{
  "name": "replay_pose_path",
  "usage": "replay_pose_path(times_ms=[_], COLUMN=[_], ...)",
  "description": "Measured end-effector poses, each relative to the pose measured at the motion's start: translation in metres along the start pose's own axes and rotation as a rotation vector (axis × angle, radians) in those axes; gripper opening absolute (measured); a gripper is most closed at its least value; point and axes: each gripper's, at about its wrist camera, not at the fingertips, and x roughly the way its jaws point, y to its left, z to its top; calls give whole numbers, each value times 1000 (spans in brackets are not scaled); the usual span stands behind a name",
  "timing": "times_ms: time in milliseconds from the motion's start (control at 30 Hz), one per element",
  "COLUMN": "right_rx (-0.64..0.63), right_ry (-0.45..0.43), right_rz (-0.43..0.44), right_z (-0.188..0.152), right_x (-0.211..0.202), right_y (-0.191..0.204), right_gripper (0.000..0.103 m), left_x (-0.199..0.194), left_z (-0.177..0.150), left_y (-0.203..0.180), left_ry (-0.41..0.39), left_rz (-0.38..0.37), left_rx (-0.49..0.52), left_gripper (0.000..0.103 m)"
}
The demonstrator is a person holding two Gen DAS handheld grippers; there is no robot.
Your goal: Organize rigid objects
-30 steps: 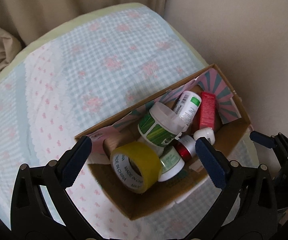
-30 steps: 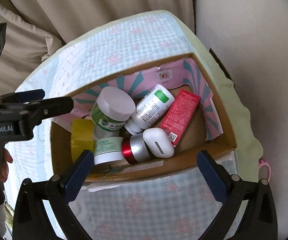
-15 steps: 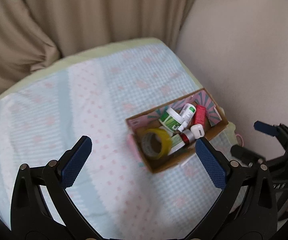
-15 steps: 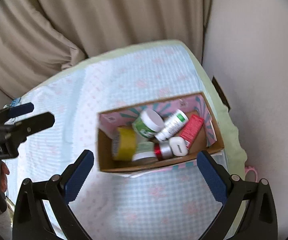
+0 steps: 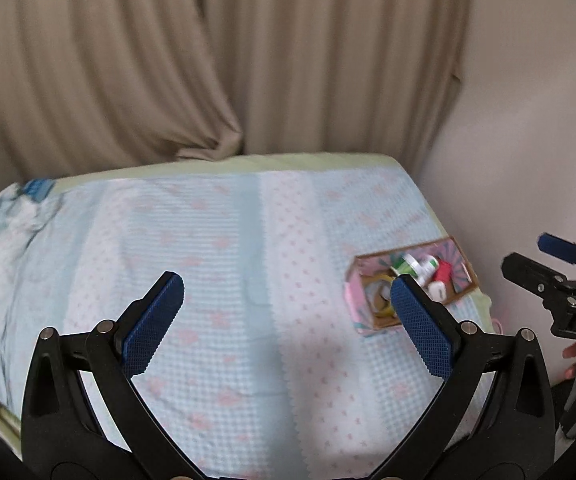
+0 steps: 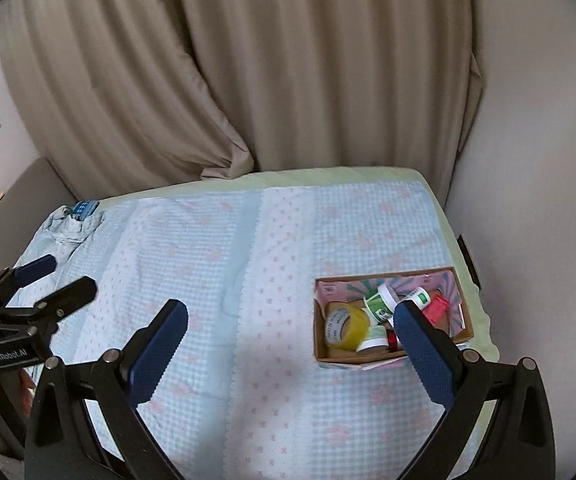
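Observation:
A cardboard box (image 6: 320, 336) with a pink striped lining sits on the bed at the right edge; it also shows in the left wrist view (image 5: 350, 296). Inside lie a yellow tape roll (image 6: 346, 326), a green-labelled white jar (image 6: 380, 304), a white bottle (image 6: 420, 298), a red carton (image 6: 436, 310) and a red-and-silver item (image 6: 392, 338). My left gripper (image 5: 284, 286) is open and empty, far back from the box. My right gripper (image 6: 288, 318) is open and empty, also held well back above the bed.
The bed carries a light blue and pink checked cover (image 6: 216, 280). Beige curtains (image 6: 248, 72) hang behind it. A pale wall (image 6: 528, 160) runs along the right side. A small blue item (image 6: 82, 209) lies at the bed's far left.
Both grippers have pulled far back and up from the box. The box, close below them before, is now small and distant. The items stay in the box.

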Motion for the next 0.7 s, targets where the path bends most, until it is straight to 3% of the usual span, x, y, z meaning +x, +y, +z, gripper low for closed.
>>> replay_pose_path(times_ms=[200, 700], right_rx=[-18, -20], right_ry=[-28, -62], right_rz=[-43, -106], right_z=[-14, -18], right_x=[-10, -22], right_y=[21, 27], right_gripper=[103, 102], left_x=[-28, -36], left_z=[-23, -24], left_y=[21, 15], left_ry=[-52, -78], left_rz=[60, 36], left_rx=[-20, -25], left_gripper=[103, 103])
